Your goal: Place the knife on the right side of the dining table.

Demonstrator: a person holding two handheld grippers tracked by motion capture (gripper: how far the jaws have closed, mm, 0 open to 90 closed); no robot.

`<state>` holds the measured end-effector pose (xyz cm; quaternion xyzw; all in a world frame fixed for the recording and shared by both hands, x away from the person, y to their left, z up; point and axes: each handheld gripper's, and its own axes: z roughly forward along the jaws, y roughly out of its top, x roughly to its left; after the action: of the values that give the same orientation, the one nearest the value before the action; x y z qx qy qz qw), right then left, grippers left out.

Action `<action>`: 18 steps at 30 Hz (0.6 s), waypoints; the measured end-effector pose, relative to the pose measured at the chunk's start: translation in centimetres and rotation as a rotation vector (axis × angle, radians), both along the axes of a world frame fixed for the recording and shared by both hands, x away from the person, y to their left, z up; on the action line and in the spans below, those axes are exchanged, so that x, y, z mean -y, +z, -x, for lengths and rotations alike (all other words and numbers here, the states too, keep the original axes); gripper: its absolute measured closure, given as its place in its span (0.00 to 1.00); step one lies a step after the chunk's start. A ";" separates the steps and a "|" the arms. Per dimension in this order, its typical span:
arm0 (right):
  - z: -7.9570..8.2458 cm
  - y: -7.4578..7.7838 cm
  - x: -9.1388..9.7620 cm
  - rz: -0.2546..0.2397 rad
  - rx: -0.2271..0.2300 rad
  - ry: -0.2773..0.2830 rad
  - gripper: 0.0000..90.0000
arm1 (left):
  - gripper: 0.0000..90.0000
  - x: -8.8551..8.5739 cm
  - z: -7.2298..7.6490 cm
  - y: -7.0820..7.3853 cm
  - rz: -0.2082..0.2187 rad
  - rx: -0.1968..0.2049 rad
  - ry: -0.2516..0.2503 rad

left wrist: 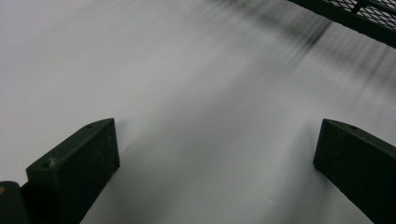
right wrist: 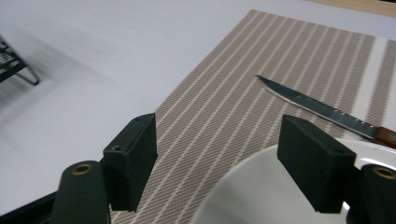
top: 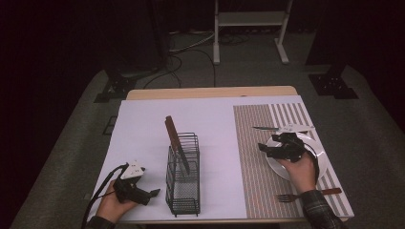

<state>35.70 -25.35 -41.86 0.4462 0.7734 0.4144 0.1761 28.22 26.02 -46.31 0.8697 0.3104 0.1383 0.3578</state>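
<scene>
A black wire basket [top: 183,181] stands at the table's middle front, and a brown-handled utensil [top: 173,133] leans in it, handle up. A white plate [top: 321,164] lies on the striped placemat [top: 253,157] at the right. A knife [top: 265,128] lies just beyond the plate, a fork [top: 305,194] in front of it. My right gripper [top: 266,150] hovers open over the plate's left rim; in its own view my right gripper [right wrist: 219,130] has the plate [right wrist: 252,196] under it and the knife [right wrist: 322,109] ahead. My left gripper [top: 149,194] rests open, left of the basket.
A white sheet [top: 143,129] covers most of the wooden table [top: 210,93]. The left gripper [left wrist: 217,135] looks over bare white sheet, with the basket's foot [left wrist: 355,18] at upper right. On the floor behind stand a white frame [top: 248,19] and black stand bases [top: 334,81].
</scene>
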 end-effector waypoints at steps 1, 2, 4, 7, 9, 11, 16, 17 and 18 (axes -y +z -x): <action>0.2 0.0 -0.3 0.001 -0.004 0.008 0.30 | 0.00 0.0 0.0 0.0 0.000 0.000 0.000; 0.2 0.0 -0.3 0.001 -0.004 0.008 0.30 | 0.00 0.0 0.0 0.0 0.000 0.000 0.000; 0.8 0.0 -1.0 0.006 -0.003 0.039 0.30 | 0.00 0.0 0.0 0.0 -0.001 0.002 -0.001; 1.4 0.0 -1.6 0.010 -0.007 0.066 0.30 | 0.00 0.0 0.0 0.0 -0.002 0.002 -0.001; 1.5 -0.1 -1.8 0.009 -0.007 0.077 0.30 | 0.00 0.0 0.0 0.0 -0.001 0.002 -0.001; 1.9 -0.1 -2.2 0.014 -0.006 0.096 0.30 | 0.00 0.0 0.0 0.0 -0.001 0.002 -0.001; 2.9 0.0 -3.6 0.013 -0.007 0.151 0.30 | 0.00 0.0 0.0 0.0 -0.001 0.002 -0.001; 2.9 0.0 -3.6 0.013 -0.007 0.151 0.30 | 0.00 0.0 0.0 0.0 -0.001 0.001 -0.001; 3.1 -0.1 -4.0 0.016 -0.006 0.173 0.30 | 0.00 0.0 0.0 0.0 0.000 0.001 -0.001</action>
<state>32.55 -21.35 -41.96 0.3776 0.8130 0.4203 0.1408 28.23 26.02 -46.31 0.8699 0.3098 0.1387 0.3578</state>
